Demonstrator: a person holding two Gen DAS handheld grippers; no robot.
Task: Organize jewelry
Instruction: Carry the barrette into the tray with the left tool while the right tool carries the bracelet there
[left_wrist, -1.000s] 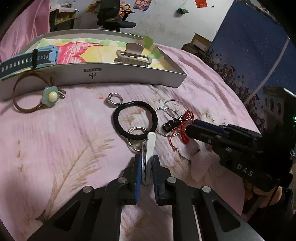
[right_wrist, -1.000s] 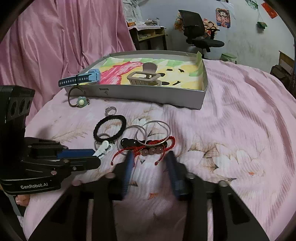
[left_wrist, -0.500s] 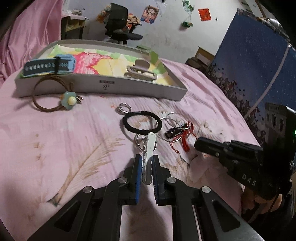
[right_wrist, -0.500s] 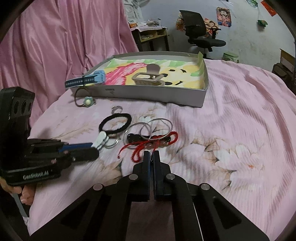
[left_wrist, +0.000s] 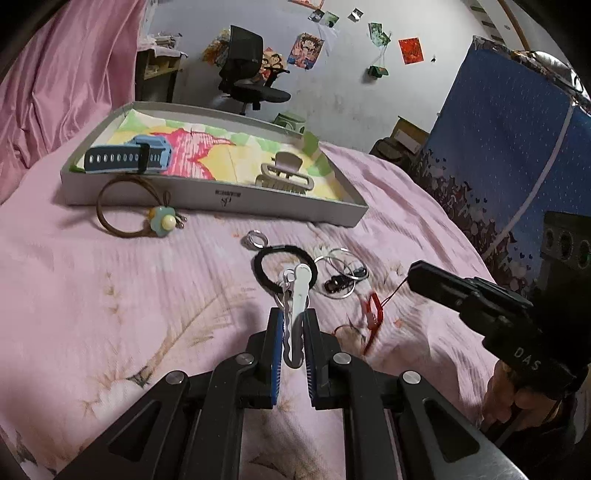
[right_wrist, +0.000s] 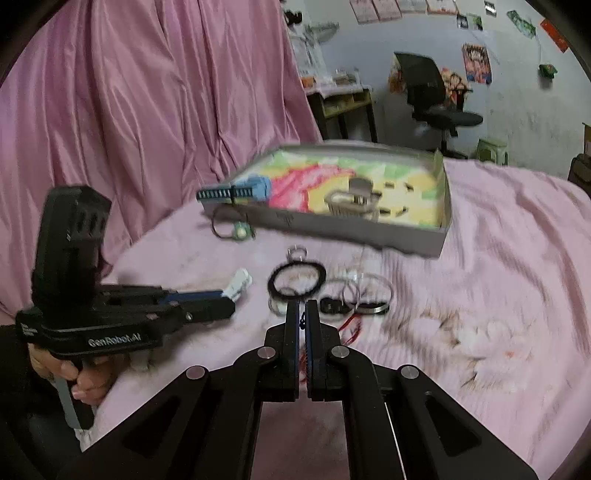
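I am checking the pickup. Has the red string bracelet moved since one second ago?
Yes. In the left wrist view the red string bracelet lay against the silver bangles; now it hangs from the right claw, pulled nearer the camera, away from them.

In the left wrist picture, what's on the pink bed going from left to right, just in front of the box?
Flower hair tie → small silver ring → black hair band → thin silver hoops → red string bracelet.

Pink bedspread (left_wrist: 110, 295), pink curtain (right_wrist: 129, 110), black office chair (left_wrist: 251, 79), wall posters (left_wrist: 308, 48), blue panel (left_wrist: 509, 147)
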